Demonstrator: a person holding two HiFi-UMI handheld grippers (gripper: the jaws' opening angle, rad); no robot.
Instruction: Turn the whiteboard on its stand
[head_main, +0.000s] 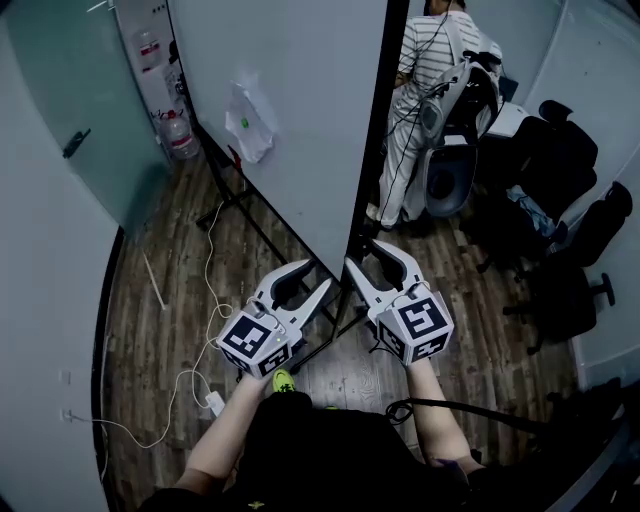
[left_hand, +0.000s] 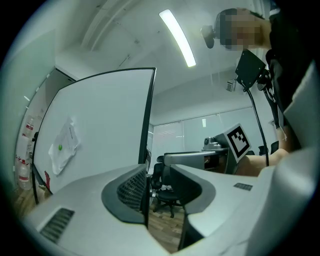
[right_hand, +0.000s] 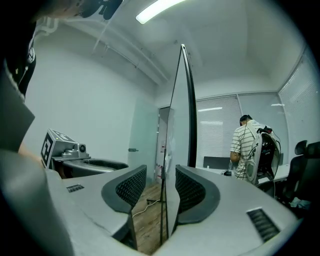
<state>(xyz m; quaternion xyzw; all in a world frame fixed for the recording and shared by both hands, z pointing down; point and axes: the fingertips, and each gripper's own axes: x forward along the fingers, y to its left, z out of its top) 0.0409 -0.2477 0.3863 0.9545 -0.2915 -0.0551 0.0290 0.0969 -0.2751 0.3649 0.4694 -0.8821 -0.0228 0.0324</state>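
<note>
Jaws of the left gripper (head_main: 318, 278) and right gripper (head_main: 363, 255) stand apart in the head view, flanking the lower end of the upright, black-framed white whiteboard (head_main: 290, 120). Left gripper view: its black edge runs between the parted jaws, close by the left-hand pad. Right gripper view: the edge stands between the jaws, neither pad pressing.

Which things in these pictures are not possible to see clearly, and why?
- Whiteboard, far face: head view, hidden by its own black edge.
- Stand, near foot: head view, partly behind left gripper and right gripper.
- Plastic sleeve, contents: too small, head view.
- Person, head: cut off by head view's top edge.
</note>
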